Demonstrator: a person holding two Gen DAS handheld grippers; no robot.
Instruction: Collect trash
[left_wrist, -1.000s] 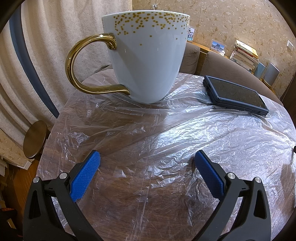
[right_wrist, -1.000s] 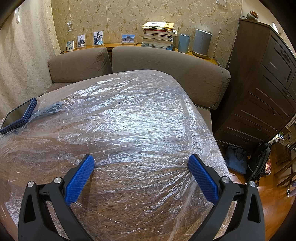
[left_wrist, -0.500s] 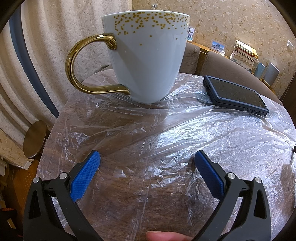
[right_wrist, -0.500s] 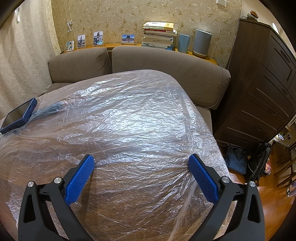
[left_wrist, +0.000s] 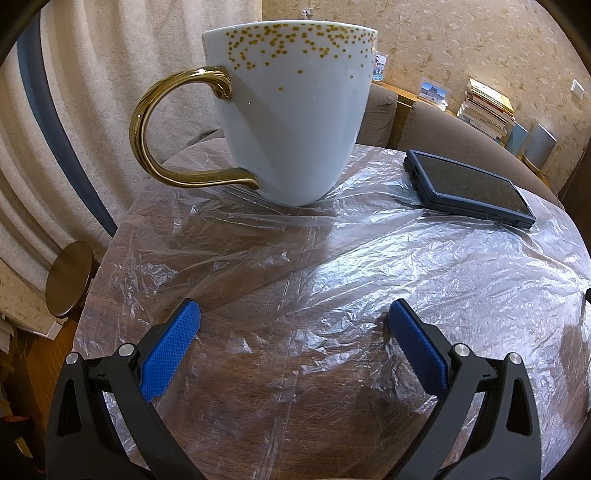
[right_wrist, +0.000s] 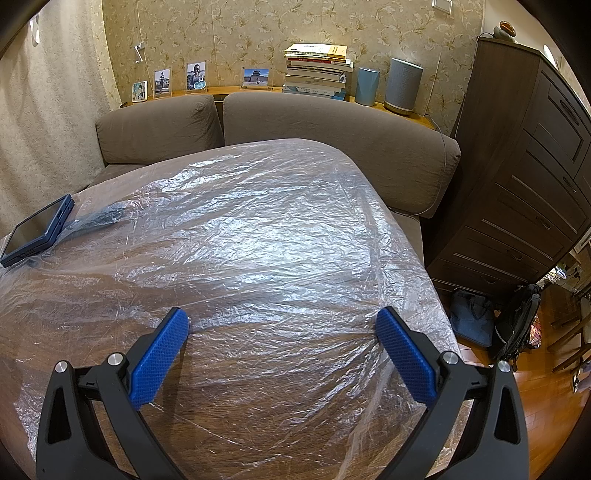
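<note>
A crinkled clear plastic sheet (left_wrist: 332, 266) (right_wrist: 258, 229) lies spread over the round wooden table. A white mug (left_wrist: 291, 110) with gold dots and a gold handle stands on the sheet at the far side, straight ahead of my left gripper (left_wrist: 293, 321). That gripper is open just above the plastic, nothing between its blue pads. In the right wrist view my right gripper (right_wrist: 282, 323) is open too, low over the sheet near the table's right edge, holding nothing.
A dark blue phone (left_wrist: 469, 188) (right_wrist: 35, 232) lies on the sheet right of the mug. A brown sofa (right_wrist: 332, 140) stands behind the table, a dark dresser (right_wrist: 524, 184) at the right, bags (right_wrist: 509, 325) on the floor, a round stool (left_wrist: 70, 284) at the left.
A fingertip that showed at the bottom edge of the left wrist view half a second ago is gone. Both grippers and the objects have stayed still.
</note>
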